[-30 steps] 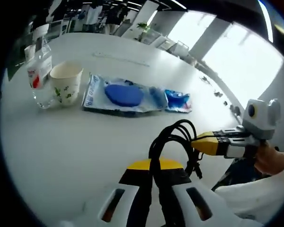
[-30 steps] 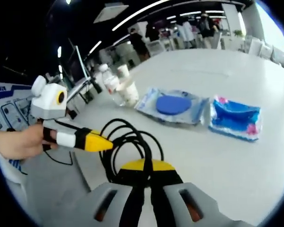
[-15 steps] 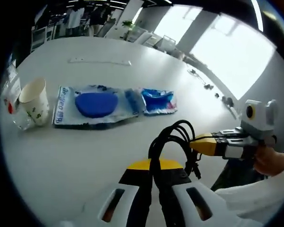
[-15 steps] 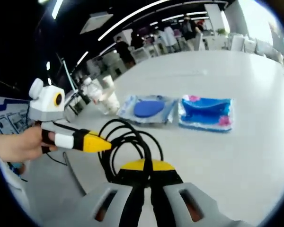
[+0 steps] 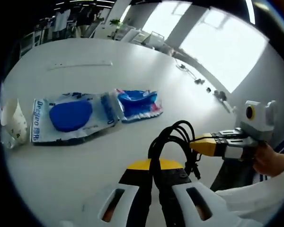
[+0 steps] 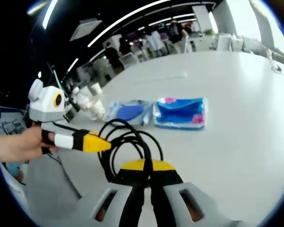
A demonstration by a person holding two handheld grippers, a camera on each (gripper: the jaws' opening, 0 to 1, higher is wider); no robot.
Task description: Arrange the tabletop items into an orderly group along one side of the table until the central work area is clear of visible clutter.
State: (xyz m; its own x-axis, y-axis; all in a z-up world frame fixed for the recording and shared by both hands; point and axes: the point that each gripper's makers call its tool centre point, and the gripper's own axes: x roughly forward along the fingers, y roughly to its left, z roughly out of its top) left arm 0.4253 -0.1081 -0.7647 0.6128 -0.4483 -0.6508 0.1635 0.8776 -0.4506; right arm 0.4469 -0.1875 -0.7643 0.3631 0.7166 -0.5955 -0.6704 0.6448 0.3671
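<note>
White surface carries, left to right, a paper cup, contents unseen, a clear pouch holding a blue disc and a blue packet. Both tongs, left and right, pinch one black cable loop; best set down coiled beside the row.

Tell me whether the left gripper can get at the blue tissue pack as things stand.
Probably not yet: the left gripper is shut on a coiled black cable. The table between it and the blue tissue pack is bare, so the path looks free.
</note>
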